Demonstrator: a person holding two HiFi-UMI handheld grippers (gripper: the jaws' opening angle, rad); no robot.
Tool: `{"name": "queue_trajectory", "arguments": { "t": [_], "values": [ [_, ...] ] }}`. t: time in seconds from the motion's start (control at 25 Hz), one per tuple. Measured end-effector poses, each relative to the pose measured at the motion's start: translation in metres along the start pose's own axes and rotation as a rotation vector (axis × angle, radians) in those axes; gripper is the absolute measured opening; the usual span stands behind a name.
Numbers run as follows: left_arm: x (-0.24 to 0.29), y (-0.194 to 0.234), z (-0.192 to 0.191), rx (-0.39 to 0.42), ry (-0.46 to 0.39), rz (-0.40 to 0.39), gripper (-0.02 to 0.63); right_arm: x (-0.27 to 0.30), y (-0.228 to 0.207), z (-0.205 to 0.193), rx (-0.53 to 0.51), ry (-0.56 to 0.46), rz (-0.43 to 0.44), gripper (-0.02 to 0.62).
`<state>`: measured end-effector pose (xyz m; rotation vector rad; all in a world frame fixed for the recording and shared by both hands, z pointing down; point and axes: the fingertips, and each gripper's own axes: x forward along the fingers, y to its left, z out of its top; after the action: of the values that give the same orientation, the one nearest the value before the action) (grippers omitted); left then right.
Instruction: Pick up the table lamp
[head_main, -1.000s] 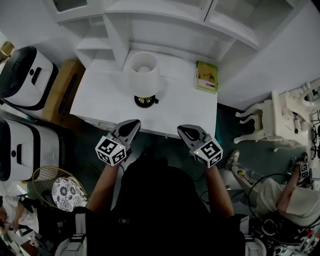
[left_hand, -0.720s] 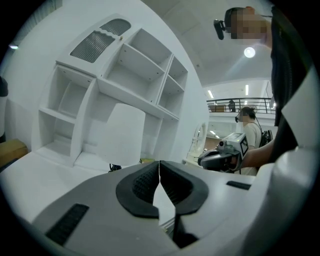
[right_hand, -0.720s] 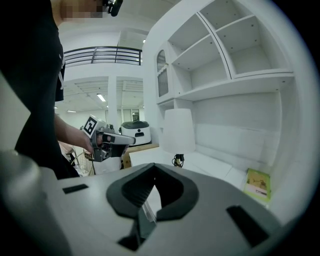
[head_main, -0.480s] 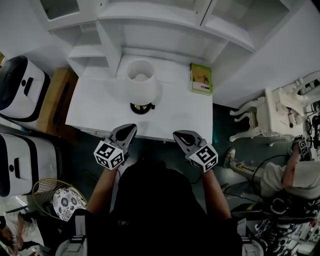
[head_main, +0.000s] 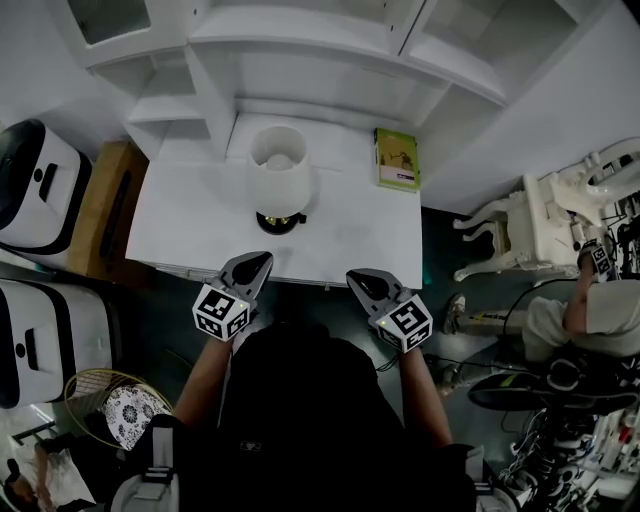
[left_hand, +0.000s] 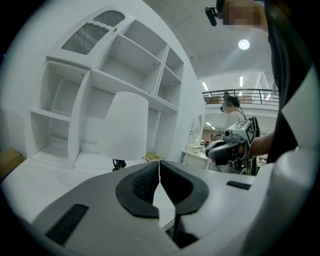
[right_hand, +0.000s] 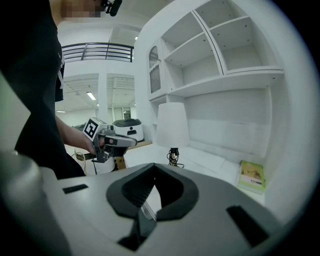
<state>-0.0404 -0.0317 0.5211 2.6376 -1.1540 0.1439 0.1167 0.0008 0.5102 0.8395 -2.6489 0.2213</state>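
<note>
Counting things from the head view: one table lamp (head_main: 279, 180), one green book (head_main: 396, 158), and two grippers. There are also two white-and-black machines (head_main: 40, 185) off at 9 o'clock, and one wire basket (head_main: 100, 385) down at 8 o'clock.

The lamp stands upright on the white table (head_main: 190, 225), toward the back and a bit left of centre. It has a white shade and a dark base with a cord trailing off it. The book lies flat at about 3 o'clock from the lamp, well apart from it, near the back right corner.

Both forearms reach forward from the body, side by side. The left gripper (head_main: 262, 258) points at the table's front edge with the lamp at its 12 o'clock. Its jaws are pressed tip to tip with nothing between them. The right gripper (head_main: 355, 275) has the lamp at about 11 o'clock, and its jaws are also closed and empty. Neither one touches the lamp.

As for the room, a white shelf unit (head_main: 330, 60) with open cubbies rises behind the table. A brown box (head_main: 108, 205) sits just beside the table at 9 o'clock, and the floor is dark. A white ornate chair (head_main: 520, 230) is at 3 o'clock, with another person (head_main: 590, 315) past it.
</note>
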Motion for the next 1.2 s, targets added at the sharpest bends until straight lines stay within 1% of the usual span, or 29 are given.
{"name": "queue_trajectory", "arguments": {
  "t": [0.24,0.44,0.6,1.2],
  "values": [
    [0.006,0.010,-0.007,-0.005,0.004,-0.010,0.012,0.006,0.003,-0.012,0.014,0.025,-0.016,0.006],
    [0.011,0.019,-0.012,-0.015,0.004,-0.016,0.014,0.010,0.007,-0.013,0.039,0.028,-0.023,0.008],
    [0.015,0.023,-0.016,-0.014,0.008,-0.038,0.015,0.015,0.009,-0.015,0.045,0.035,-0.034,0.006],
    [0.031,0.039,-0.030,-0.016,0.050,-0.113,0.091,0.025,0.009,-0.026,0.086,0.055,-0.101,0.006]
  ]
}}
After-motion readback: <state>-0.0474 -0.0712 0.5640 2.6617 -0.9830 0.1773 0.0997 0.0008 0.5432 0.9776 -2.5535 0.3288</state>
